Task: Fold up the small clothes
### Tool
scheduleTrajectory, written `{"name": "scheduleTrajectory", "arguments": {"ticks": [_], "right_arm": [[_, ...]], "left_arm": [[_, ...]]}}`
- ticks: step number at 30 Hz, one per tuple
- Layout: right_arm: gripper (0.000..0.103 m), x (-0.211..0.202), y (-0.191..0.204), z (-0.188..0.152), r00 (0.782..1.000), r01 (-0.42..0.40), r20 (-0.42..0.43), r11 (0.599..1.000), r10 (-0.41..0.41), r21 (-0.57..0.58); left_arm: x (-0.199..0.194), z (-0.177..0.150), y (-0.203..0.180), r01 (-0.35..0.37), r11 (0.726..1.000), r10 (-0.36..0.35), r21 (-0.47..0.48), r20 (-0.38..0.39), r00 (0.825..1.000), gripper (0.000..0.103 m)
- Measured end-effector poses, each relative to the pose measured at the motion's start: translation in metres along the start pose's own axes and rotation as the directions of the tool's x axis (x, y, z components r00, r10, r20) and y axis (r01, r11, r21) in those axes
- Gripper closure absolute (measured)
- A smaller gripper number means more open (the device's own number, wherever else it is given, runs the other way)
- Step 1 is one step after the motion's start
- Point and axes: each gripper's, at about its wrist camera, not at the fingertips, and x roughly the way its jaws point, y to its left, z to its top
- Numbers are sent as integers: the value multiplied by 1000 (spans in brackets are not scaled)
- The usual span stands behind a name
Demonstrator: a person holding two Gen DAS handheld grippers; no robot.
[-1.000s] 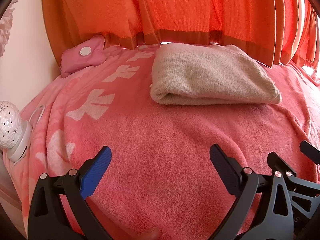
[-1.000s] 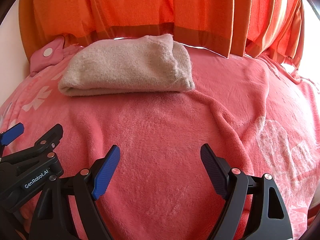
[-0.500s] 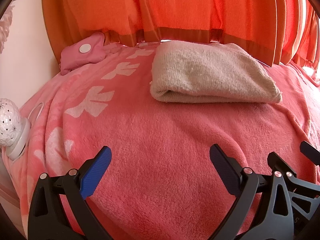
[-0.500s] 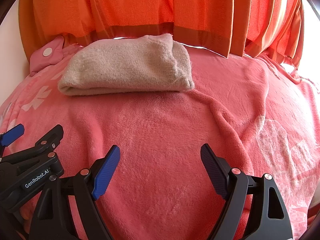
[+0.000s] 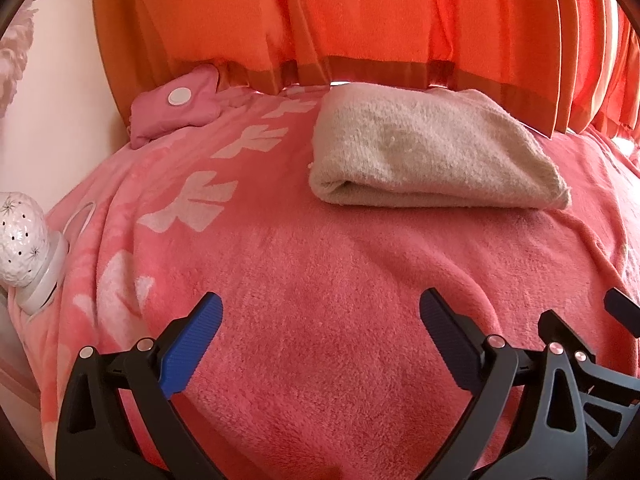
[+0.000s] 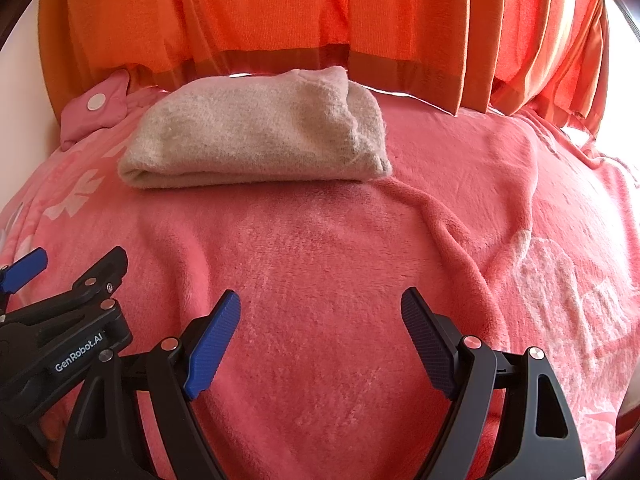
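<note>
A beige knitted garment [image 5: 424, 152] lies folded into a flat bundle at the far side of a pink fleece blanket [image 5: 320, 280], below the curtain hem. It also shows in the right wrist view [image 6: 256, 136]. My left gripper [image 5: 320, 320] is open and empty, hovering over bare blanket well short of the garment. My right gripper [image 6: 320, 312] is open and empty, beside the left one, equally far back. The left gripper's body [image 6: 60, 332] shows at the lower left of the right wrist view.
Orange curtains [image 5: 360, 20] hang along the far edge. A pink pouch with a white button [image 5: 176, 112] lies at the far left corner. A white perforated lamp [image 5: 24, 240] stands at the left edge. The blanket is creased at the right [image 6: 452, 232].
Both grippers stay open and almost still. The left view has tilted slightly, so the garment sits a little lower in the frame.
</note>
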Motion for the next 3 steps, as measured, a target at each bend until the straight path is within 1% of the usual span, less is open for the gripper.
{"name": "scheduleTrajectory", "arguments": {"ticks": [3], "right_arm": [[23, 0, -1, 0, 1000, -1, -2, 1000, 1, 0]], "left_arm": [[1, 0, 0, 6, 1000, -6, -3, -8, 1000, 7]]}}
